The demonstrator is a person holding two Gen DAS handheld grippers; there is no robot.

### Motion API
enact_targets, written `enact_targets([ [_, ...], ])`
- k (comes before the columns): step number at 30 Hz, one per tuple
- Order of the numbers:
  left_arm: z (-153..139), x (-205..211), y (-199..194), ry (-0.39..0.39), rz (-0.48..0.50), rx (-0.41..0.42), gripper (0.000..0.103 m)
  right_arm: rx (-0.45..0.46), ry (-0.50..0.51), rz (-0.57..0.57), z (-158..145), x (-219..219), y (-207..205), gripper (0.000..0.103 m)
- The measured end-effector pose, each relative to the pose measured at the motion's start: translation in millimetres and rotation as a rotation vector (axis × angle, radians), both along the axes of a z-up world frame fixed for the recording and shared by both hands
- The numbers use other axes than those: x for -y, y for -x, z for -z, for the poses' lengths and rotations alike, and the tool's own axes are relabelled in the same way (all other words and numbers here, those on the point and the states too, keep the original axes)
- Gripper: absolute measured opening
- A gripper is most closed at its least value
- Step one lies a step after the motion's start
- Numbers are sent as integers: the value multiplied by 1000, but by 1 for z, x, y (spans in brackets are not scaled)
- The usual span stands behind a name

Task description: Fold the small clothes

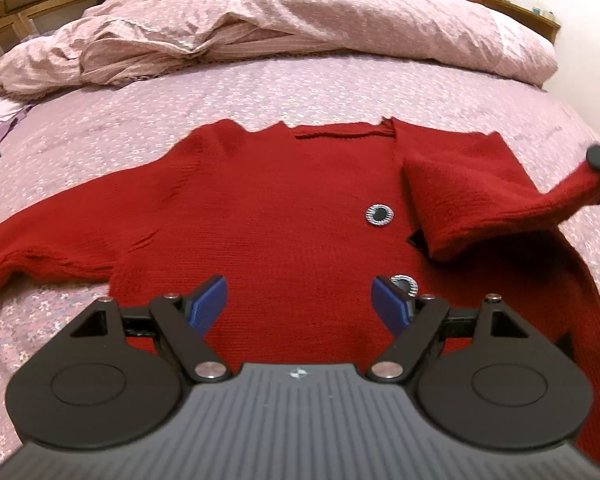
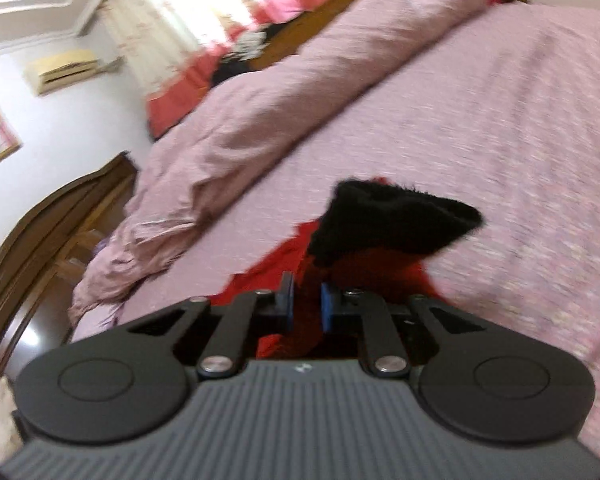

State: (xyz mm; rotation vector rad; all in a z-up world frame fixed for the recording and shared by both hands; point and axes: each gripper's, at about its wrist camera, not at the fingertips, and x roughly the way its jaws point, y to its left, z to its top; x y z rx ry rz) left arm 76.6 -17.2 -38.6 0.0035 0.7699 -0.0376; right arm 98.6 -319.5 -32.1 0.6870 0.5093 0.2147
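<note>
Red cardigan (image 1: 280,208) lies flat on the bed (image 1: 300,92). Left gripper (image 1: 300,304) hovers released above it; right gripper (image 2: 306,308) pinches its right sleeve (image 1: 500,200).

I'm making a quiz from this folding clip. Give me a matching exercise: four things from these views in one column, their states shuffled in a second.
Things:
1. left gripper
2. right gripper
3. red sweater
4. quilt

States:
A. bunched along the bed's far side
B. shut on a sleeve
C. open above the fabric, holding nothing
D. spread on the bedsheet, one sleeve lifted

Pairs: 1-C, 2-B, 3-D, 4-A
</note>
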Motion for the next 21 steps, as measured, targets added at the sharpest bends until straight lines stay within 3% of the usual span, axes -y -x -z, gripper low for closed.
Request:
enact_targets([
  [11,-11,-49,4,6,-150,49,83,83,25,-219,-26,-76,-38,15],
  [21,-11,-89,11,-37,-290,85,83,65,50,-415,-4,-157,-64,17],
])
